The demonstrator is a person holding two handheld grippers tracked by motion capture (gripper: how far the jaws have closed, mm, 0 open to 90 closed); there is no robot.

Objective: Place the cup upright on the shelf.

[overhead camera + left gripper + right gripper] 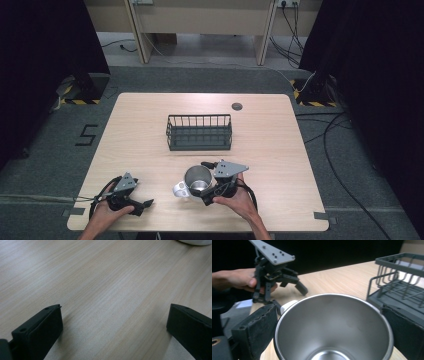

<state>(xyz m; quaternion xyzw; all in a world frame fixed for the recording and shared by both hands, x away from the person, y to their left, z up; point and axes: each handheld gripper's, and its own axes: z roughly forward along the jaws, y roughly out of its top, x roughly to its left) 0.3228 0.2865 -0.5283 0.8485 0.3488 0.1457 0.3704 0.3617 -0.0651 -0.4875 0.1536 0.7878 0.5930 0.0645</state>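
- The steel cup (198,180) stands upright at the near edge of the table (140,130), in front of the wire basket (199,132) and well apart from it; judging by the layout, you are only at the grasp, and lifting and placing the cup remain.
- A small white object (180,189) sits touching or just beside the cup on its left; you cannot tell what it is.
- Your right gripper (209,183) has its jaws wide apart, one on each side of the cup's rim (332,322); whether the pads press the wall you cannot tell from the right gripper view.
- Your left gripper (145,204) rests low by the table's near left, jaws spread wide over bare wood, holding nothing.
- The basket is empty.
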